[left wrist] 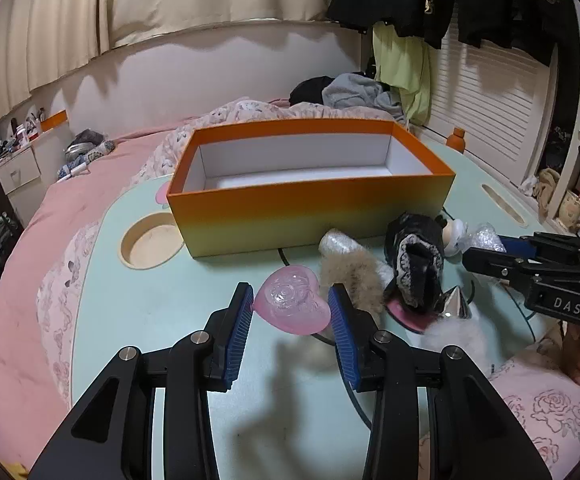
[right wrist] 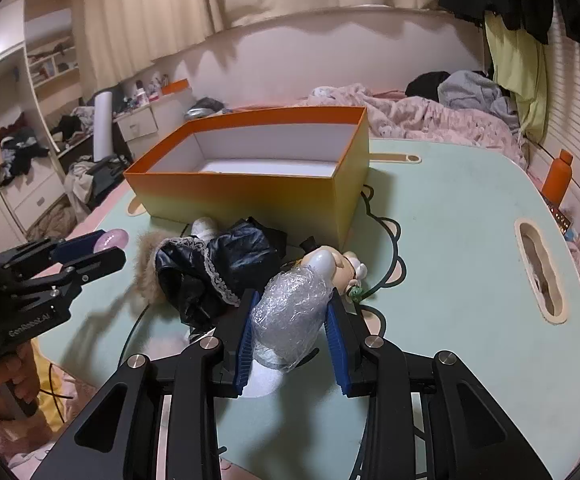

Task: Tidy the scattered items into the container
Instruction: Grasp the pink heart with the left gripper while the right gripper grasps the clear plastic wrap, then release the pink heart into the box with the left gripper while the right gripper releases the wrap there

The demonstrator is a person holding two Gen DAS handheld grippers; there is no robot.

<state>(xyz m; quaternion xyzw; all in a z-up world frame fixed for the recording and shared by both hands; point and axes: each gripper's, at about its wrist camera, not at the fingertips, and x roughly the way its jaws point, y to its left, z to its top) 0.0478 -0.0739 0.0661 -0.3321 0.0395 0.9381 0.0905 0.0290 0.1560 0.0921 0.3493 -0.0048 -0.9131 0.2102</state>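
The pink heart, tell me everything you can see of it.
The pink heart is translucent, glossy plastic by the look, with a rose moulded in relief on its face. It sits tilted between the left claw, whose blue ribbed pads touch both its sides, above the mint table. Its point faces lower right. The box stands beyond.

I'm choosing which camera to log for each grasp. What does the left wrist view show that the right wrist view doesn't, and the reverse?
Only the left wrist view shows the whole pink heart between the left claw pads, the round cup recess in the table, and a silver cone.

Only the right wrist view shows the bubble-wrapped bundle filling the right claw, the doll's face beyond it, and shelving at far left.

Both show the empty orange box, the black lace-trimmed garment, the fur trim and the mint table.
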